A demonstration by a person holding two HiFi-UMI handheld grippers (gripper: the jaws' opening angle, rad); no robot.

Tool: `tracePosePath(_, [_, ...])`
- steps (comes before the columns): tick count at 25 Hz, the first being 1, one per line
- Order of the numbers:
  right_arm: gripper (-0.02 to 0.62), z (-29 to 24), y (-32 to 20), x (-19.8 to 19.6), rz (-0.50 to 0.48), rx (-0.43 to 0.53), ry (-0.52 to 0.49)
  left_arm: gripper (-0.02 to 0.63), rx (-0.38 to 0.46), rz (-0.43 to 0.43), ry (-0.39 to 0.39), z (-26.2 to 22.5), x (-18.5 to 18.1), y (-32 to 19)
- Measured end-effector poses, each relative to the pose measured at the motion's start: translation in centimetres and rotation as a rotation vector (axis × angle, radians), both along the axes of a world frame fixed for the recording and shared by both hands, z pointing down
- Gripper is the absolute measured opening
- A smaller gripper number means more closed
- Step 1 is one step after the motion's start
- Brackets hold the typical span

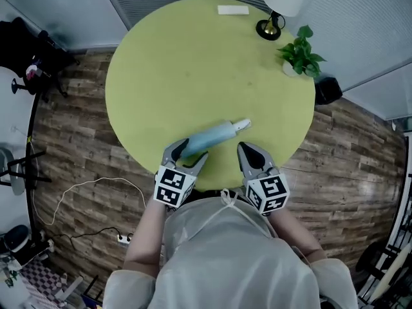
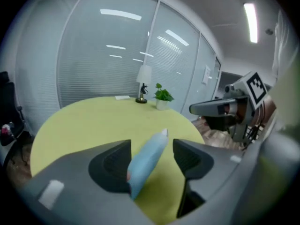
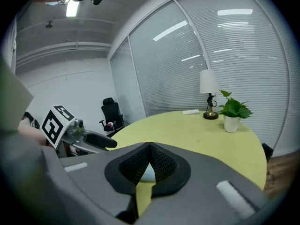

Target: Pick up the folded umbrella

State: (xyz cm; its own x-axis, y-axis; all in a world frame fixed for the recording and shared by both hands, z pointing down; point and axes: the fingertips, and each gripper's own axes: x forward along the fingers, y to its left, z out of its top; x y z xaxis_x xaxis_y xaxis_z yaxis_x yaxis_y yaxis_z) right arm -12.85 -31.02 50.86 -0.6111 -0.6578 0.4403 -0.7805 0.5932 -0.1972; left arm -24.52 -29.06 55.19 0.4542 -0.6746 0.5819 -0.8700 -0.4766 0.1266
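Note:
The folded umbrella [image 1: 212, 138] is a pale blue roll with a white tip, lying near the front edge of the round yellow-green table [image 1: 193, 63]. My left gripper [image 1: 187, 152] is open around its near end. In the left gripper view the umbrella [image 2: 147, 161] lies between the jaws, close against the left one, with a gap to the right one. My right gripper [image 1: 252, 154] is shut and empty, over the table edge just right of the umbrella. In the right gripper view its jaws [image 3: 149, 146] meet at the tips.
At the table's far side stand a lamp [image 1: 280, 5], a potted plant [image 1: 299, 53] and a white card [image 1: 232, 9]. A black office chair [image 1: 32, 56] is on the left. A white cable [image 1: 96, 185] runs over the wooden floor.

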Motion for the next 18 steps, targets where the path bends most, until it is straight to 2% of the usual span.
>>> tracePosePath(2, [0.0, 0.5, -0.6, -0.3, 0.023, -0.02, -0.004, 0.307, -0.059, 0.091, -0.038, 1.3, 0.2, -0.7])
tracePosePath(6, [0.0, 1.9, -1.5, -0.9, 0.054, -0.058, -0.009, 0.382, -0.151, 0.272, -0.226, 4.9, 0.0, -1.9])
tracePosePath(10, [0.0, 3.0, -1.7, -0.7, 0.085, -0.088, -0.001, 0.391, -0.233, 0.439, -0.344, 8.3, 0.6, -2.3])
tracePosePath(13, [0.0, 3.6, -1.8, -0.1, 0.119, -0.105, 0.003, 0.391, -0.299, 0.517, -0.395, 10.7, 0.8, -2.4])
tracePosePath(18, [0.0, 4.0, -2.1, 1.2, 0.149, -0.123, 0.011, 0.39, -0.439, 0.589, -0.418, 14.0, 1.1, -1.9])
